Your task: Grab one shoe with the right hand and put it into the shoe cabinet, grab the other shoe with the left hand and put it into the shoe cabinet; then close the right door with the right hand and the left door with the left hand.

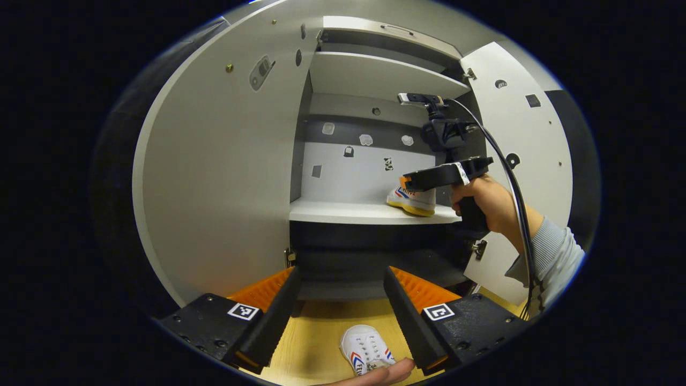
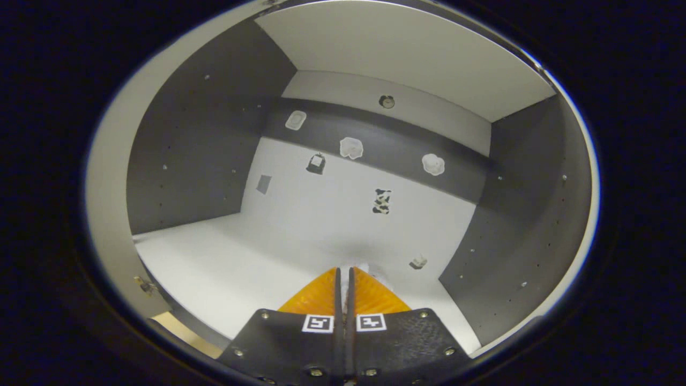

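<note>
A white shoe (image 1: 414,201) with red and blue stripes rests on the right end of the cabinet's middle shelf (image 1: 343,212). My right gripper (image 1: 405,185), held by a hand, reaches into the cabinet with its tips on that shoe. In the right gripper view its fingers are almost together at the right gripper (image 2: 345,269), and a white sliver of the shoe (image 2: 378,276) peeks out past them. The second white shoe (image 1: 364,347) lies on the wooden floor below my open left gripper (image 1: 343,300), which holds nothing.
Both cabinet doors stand open: the left door (image 1: 214,187) close by on the left, the right door (image 1: 514,134) behind the hand's sleeve (image 1: 552,252). A cable runs from the right gripper. A fingertip (image 1: 375,375) shows beside the floor shoe.
</note>
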The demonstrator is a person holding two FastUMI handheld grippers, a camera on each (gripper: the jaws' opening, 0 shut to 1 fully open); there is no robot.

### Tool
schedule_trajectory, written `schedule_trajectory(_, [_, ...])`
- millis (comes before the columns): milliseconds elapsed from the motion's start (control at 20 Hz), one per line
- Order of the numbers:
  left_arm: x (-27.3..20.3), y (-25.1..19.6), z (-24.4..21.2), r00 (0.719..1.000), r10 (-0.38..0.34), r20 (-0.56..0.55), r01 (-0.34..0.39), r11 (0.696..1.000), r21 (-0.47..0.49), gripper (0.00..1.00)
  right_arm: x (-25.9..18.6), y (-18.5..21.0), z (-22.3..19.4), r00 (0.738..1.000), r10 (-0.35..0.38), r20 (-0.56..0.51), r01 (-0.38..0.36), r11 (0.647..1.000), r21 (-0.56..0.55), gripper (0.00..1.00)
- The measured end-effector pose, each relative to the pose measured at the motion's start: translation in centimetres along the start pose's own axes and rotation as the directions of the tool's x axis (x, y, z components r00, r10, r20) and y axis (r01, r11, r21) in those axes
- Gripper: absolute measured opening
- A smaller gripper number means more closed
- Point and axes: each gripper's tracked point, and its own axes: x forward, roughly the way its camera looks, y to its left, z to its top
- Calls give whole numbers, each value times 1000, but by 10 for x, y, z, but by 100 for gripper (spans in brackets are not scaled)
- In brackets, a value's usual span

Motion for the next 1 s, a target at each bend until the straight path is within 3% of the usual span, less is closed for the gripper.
schedule_trajectory(300, [-9, -2, -6, 1000, 4, -12, -4, 1000, 8, 96, 0, -23, -7, 997, -82, 6, 82, 996, -26, 2])
schedule_trajectory(450, [-12, -5, -12, 1000, 6, -16, -5, 1000, 19, 96, -19, -17, 2, 998, -57, 42, 55, 997, 47, 13])
schedule_trajectory(600, [-12, -7, -25, 999, 7, -48, -5, 999, 40, 96, -59, -13, 23, 991, -40, 126, 20, 987, 159, 99])
schedule_trajectory(800, [-5, -7, -50, 995, 7, -100, -3, 999, 41, 97, -131, -14, 33, 977, -40, 211, -13, 970, 245, 98])
schedule_trajectory(1000, [0, -5, -87, 985, 11, -174, -7, 1000, 26, 97, -203, -19, 12, 976, -58, 208, -8, 953, 304, 98])
